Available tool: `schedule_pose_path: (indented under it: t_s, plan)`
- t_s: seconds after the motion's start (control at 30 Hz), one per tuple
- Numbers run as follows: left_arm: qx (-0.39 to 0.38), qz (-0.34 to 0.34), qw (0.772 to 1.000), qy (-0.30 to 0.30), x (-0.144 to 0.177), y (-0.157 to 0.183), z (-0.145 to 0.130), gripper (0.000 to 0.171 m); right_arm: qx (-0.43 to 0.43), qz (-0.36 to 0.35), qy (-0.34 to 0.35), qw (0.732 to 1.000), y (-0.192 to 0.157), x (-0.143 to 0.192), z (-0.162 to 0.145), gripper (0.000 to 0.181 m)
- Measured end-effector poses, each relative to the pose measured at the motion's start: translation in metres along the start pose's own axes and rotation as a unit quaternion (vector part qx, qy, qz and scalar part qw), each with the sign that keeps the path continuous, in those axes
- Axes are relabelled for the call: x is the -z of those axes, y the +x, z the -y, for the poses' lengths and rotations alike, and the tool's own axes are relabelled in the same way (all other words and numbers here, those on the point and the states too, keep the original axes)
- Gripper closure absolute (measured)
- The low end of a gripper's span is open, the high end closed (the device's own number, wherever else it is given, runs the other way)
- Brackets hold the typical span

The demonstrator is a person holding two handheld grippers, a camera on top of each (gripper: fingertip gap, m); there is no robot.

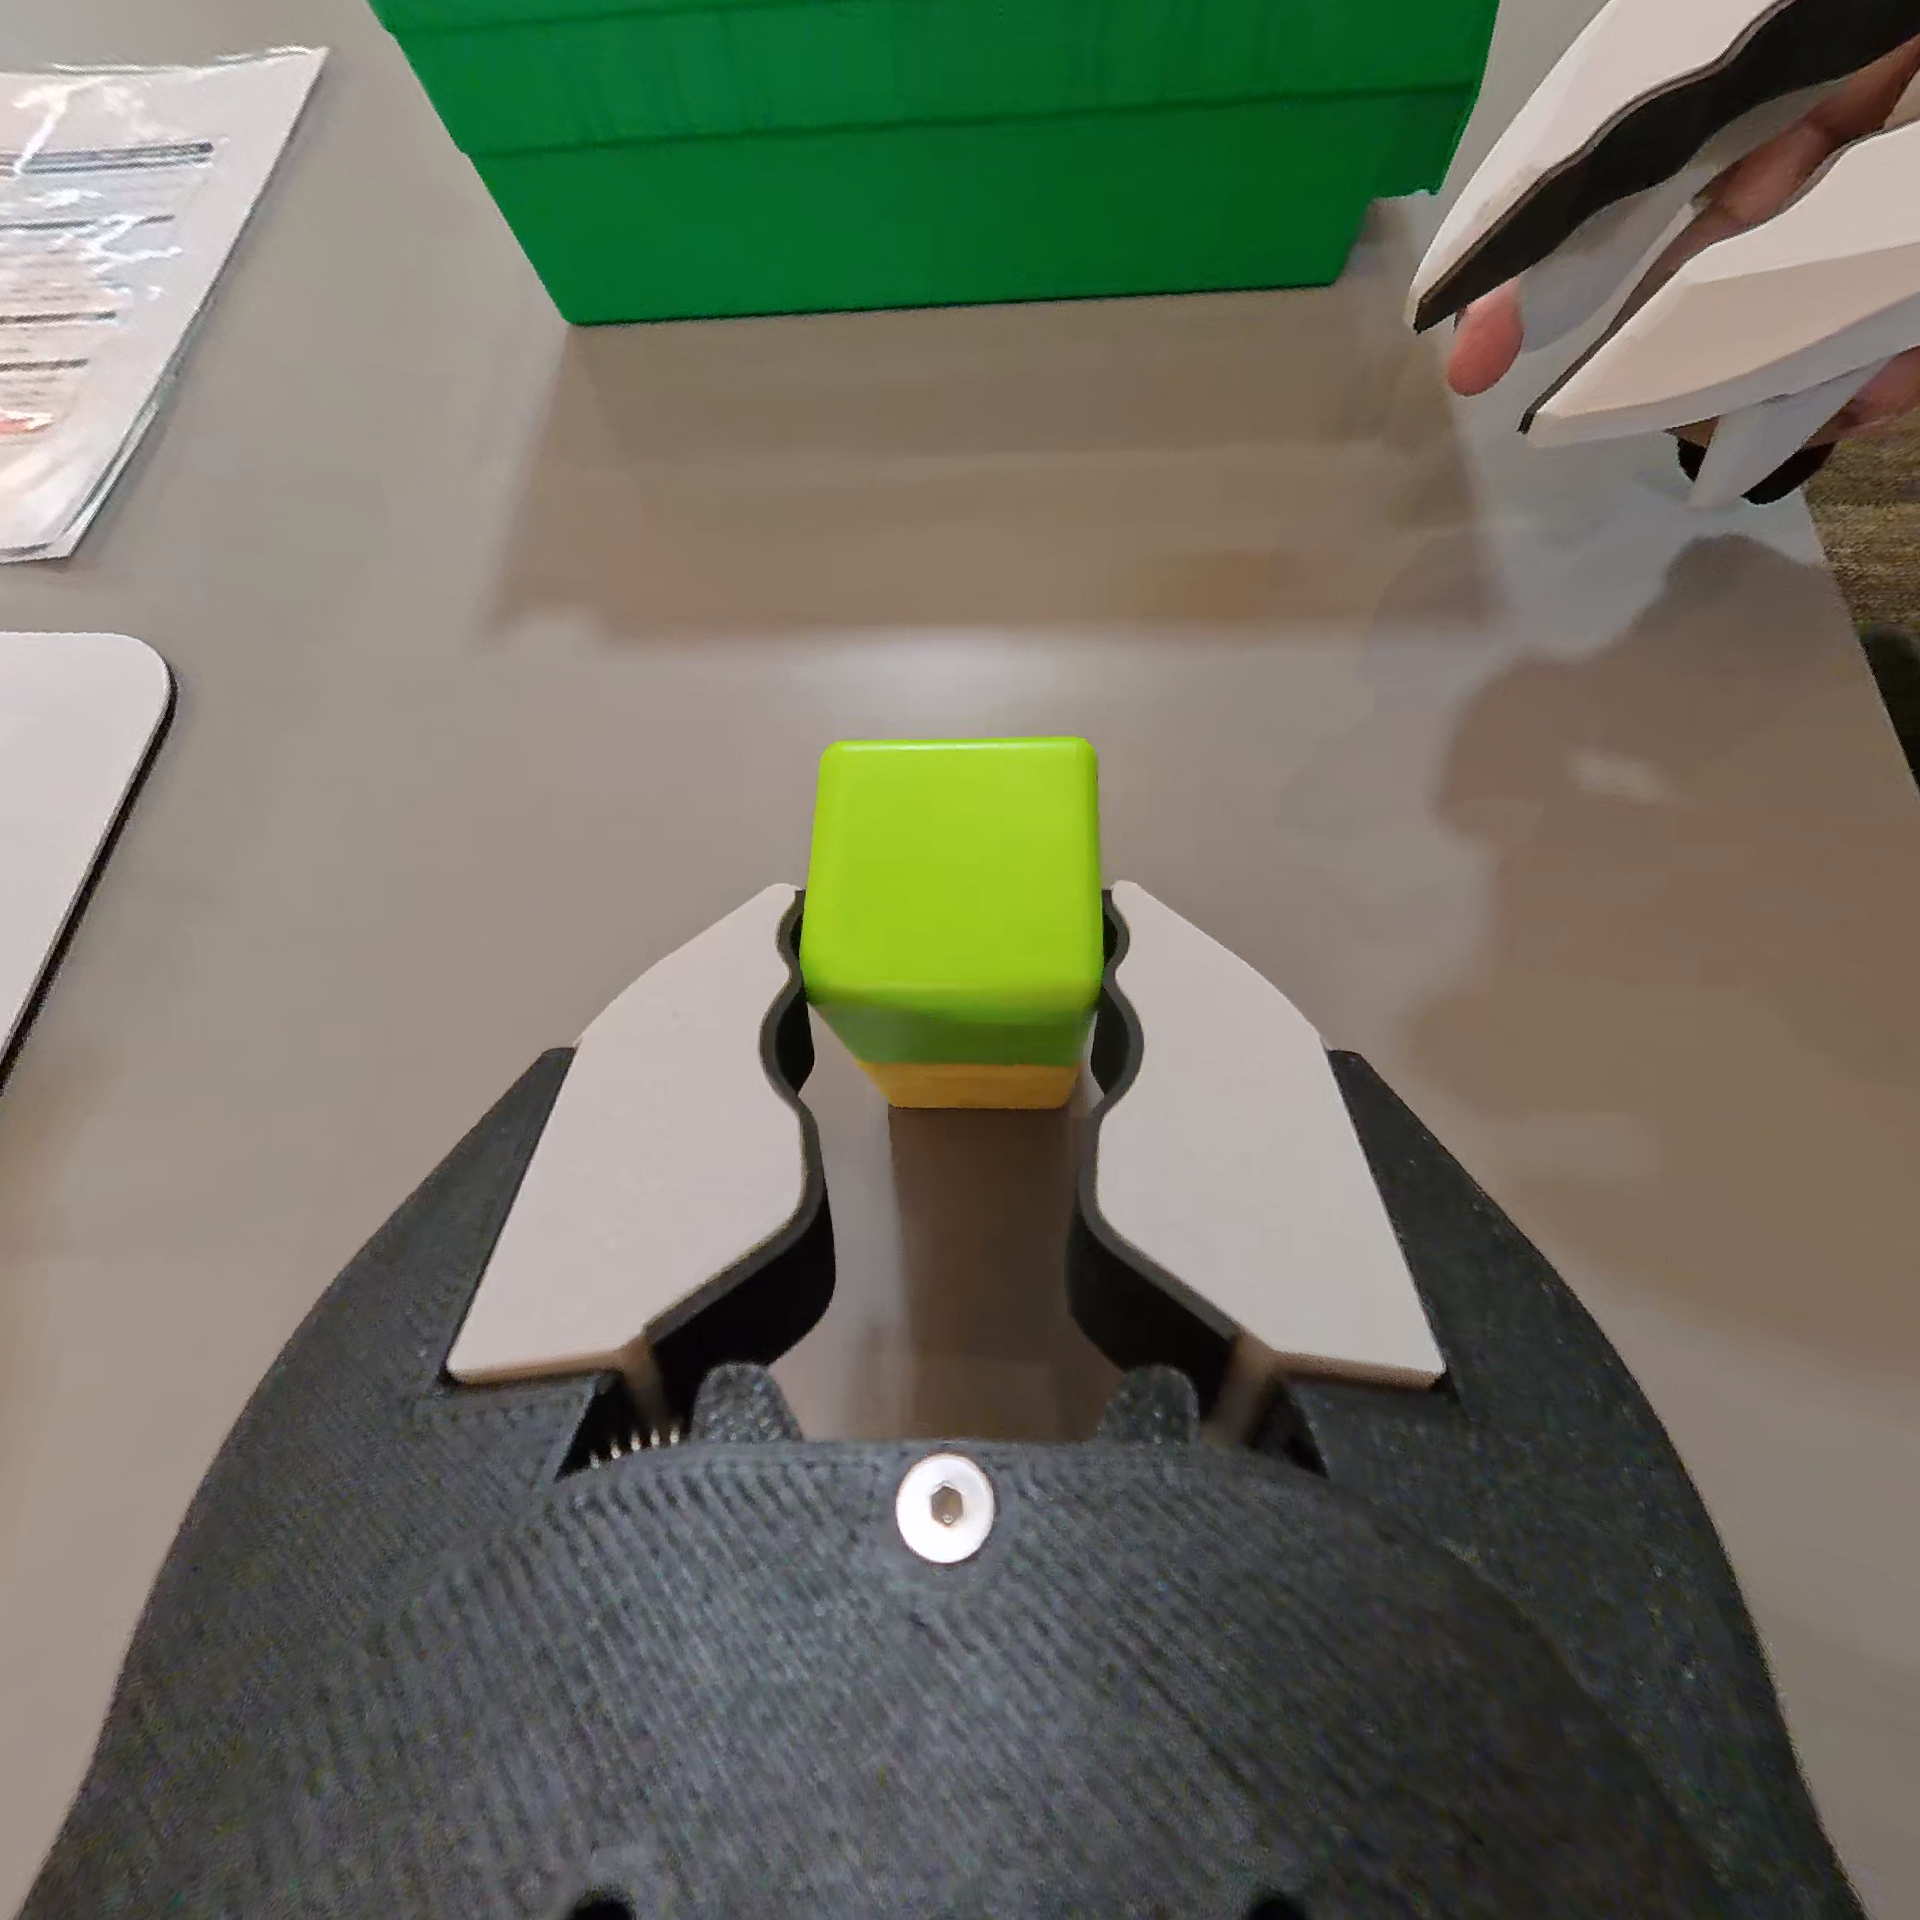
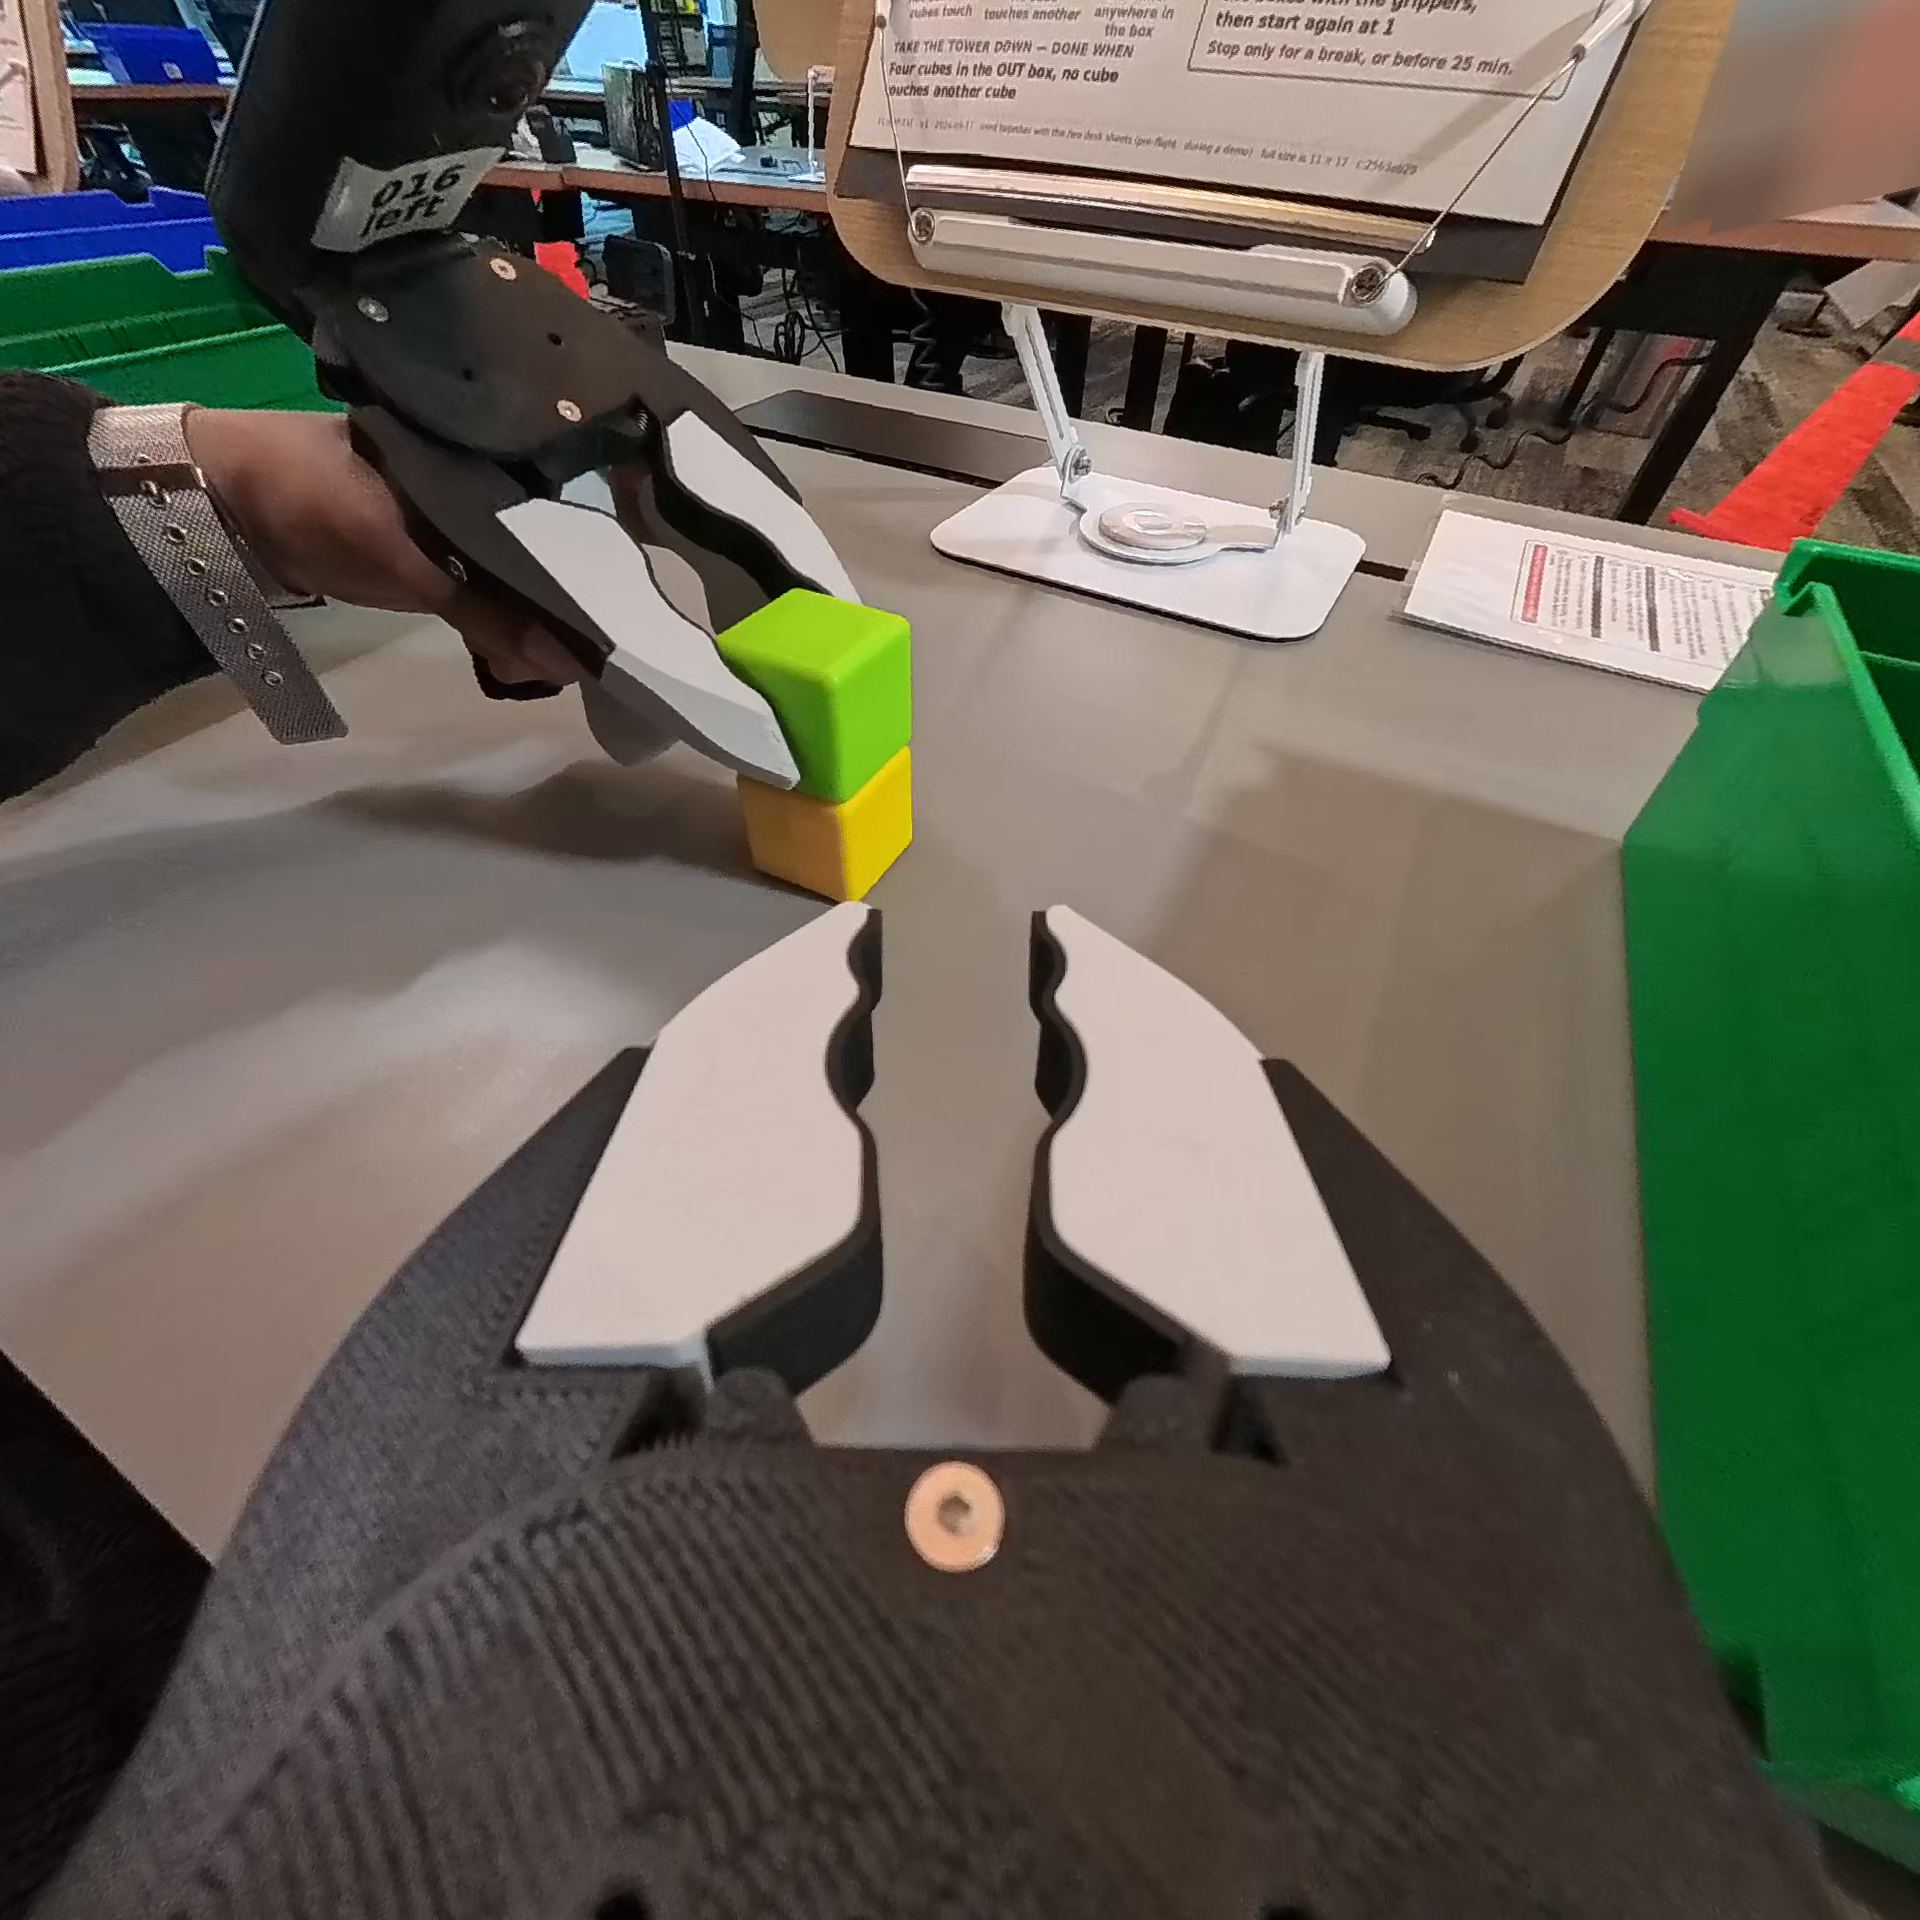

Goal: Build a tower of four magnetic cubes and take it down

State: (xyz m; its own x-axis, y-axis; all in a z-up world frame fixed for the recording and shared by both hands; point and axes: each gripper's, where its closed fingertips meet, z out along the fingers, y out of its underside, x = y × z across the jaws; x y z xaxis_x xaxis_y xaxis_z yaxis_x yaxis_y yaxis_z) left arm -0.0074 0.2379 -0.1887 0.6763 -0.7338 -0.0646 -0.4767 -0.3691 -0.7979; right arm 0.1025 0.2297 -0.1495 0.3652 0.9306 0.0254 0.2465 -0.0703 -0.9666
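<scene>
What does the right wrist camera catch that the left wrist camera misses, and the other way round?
Only the right wrist view shows the document stand, a wrist strap and the right gripper open and empty. Only the left wrist view shows a white pad corner. Both show the left gripper closed on the green cube, which sits on a yellow cube, the grey table and a green bin.

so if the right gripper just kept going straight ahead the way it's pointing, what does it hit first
Probably nothing soon. The right gripper points along bare table, passing just right of the yellow cube. Farther on stands the white stand base, though depth is unclear.
</scene>
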Motion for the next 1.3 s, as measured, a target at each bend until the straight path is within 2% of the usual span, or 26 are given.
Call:
schedule_pose_path:
  t_s: [0.93,1.07,1.2,1.3]
  plan:
    - [-0.003,-0.001,1.0,-0.008,0.005,-0.002,-0.004,0.117,-0.002,0.008,0.0,1.0,-0.002,0.0,0.0,0.15]
    - [0.002,-0.005,1.0,-0.001,0.014,0.0,0.004,0.117,-0.002,0.01,0.001,1.0,-0.003,0.0,0.001,0.149]
    - [0.01,-0.031,0.999,0.002,0.029,0.009,0.015,0.108,-0.003,0.014,0.003,1.0,-0.005,-0.001,0.001,0.148]
    - [0.021,-0.059,0.998,-0.002,0.049,0.017,0.021,0.118,-0.001,0.017,0.004,1.0,-0.006,-0.002,0.003,0.148]
